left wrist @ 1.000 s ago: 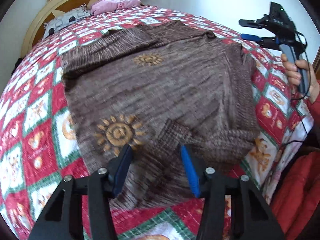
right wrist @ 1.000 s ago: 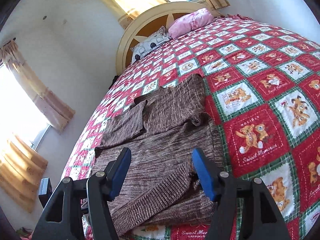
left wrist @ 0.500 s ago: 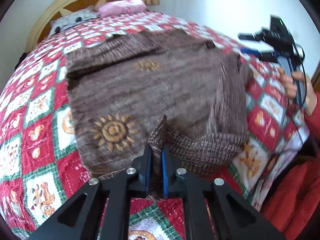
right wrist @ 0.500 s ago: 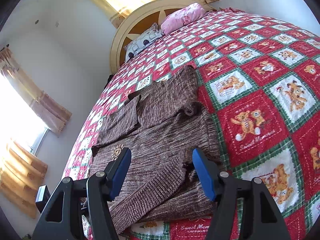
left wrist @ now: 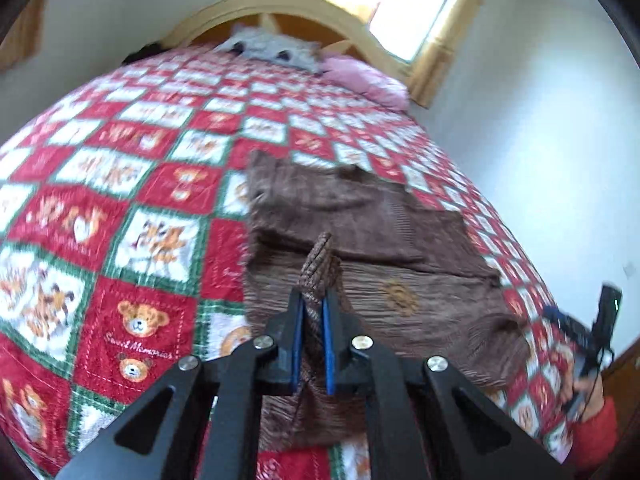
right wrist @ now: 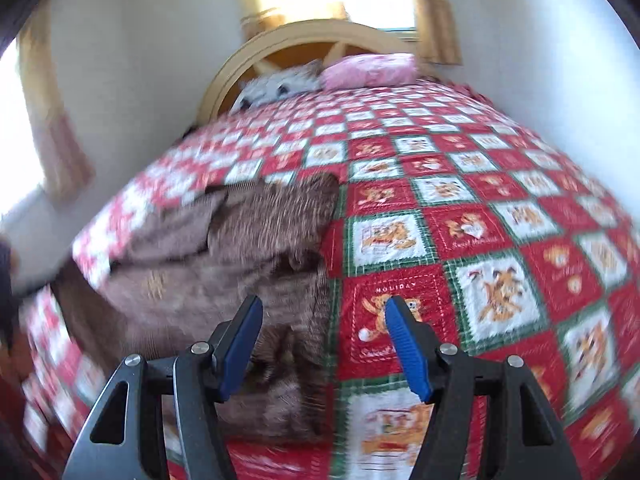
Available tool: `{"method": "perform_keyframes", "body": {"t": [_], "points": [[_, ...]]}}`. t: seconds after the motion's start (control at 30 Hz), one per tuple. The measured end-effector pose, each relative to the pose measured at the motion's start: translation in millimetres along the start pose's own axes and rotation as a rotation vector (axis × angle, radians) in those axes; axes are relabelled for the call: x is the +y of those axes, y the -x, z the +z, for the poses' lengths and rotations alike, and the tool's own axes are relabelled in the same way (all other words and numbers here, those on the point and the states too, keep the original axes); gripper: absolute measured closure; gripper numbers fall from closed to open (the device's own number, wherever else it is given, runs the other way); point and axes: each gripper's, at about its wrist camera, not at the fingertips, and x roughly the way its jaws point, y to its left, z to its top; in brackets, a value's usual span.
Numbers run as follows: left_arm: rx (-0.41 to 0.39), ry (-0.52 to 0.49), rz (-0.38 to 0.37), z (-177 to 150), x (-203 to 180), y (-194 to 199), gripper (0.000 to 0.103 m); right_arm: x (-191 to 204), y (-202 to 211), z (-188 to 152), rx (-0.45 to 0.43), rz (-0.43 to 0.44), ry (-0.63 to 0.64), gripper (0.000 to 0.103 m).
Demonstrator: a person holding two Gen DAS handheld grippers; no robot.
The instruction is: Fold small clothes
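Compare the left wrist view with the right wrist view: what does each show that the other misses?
Only the left wrist view shows the left tool shut on a pinched-up fold of the brown knit sweater, plus the sun motif clearly, and a red-sleeved hand. Only the right wrist view shows the right tool open and empty, over the sweater's edge and quilt. Both share the sweater, quilt, headboard and pink pillow.
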Motion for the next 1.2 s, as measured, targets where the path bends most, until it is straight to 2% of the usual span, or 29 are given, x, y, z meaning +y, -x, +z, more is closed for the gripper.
{"method": "perform_keyframes", "body": {"t": [0.13,0.2,0.37,0.5,0.57,0.6,0.63,0.67,0.7,0.73,0.87,1.03,1.2], "points": [[0.040,0.023,0.036,-9.6,7.0,-18.3,0.094,15.2,-14.4,-13.6,0.094,-0.030,0.201,0.038],[0.056,0.035,0.042,-14.6,10.8,-22.7,0.094,23.3,-23.0,-17.4,0.132,-0.013,0.255,0.038],[0.041,0.084,0.012,-22.2,19.6,-17.0,0.094,32.0,-50.7,-3.5,0.139,0.067,0.228,0.038],[0.059,0.094,0.037,-24.7,19.8,-22.5,0.094,43.2,-91.5,10.9,0.182,0.126,0.180,0.038],[0.059,0.075,0.055,-26.7,16.3,-23.7,0.094,55.8,-103.6,11.7,0.180,0.097,0.219,0.038],[0.061,0.058,0.068,-27.5,13.5,-24.6,0.094,62.2,-104.0,10.7,0.177,0.082,0.250,0.044],[0.063,0.042,0.077,-28.2,10.9,-25.4,0.094,68.0,-102.9,9.8,0.178,0.090,0.272,0.061],[0.064,0.029,0.082,-29.1,9.2,-25.9,0.094,70.0,-100.7,10.0,0.180,0.101,0.274,0.071],[0.064,0.021,0.086,-29.0,7.8,-26.0,0.094,71.7,-97.9,10.2,0.182,0.102,0.273,0.090],[0.064,0.015,0.089,-28.6,7.1,-26.0,0.094,72.1,-94.4,10.5,0.181,0.095,0.274,0.092],[0.023,0.013,0.099,-19.9,1.3,-16.8,0.094,69.5,-69.4,18.6,0.128,0.108,0.238,0.094],[-0.045,-0.019,0.100,1.6,-14.9,-2.2,0.094,77.7,-28.9,49.2,-0.008,0.126,0.234,0.094],[-0.086,-0.035,0.130,27.7,-22.6,-7.9,0.093,83.2,-18.4,78.9,-0.109,0.073,0.256,0.094]]}}
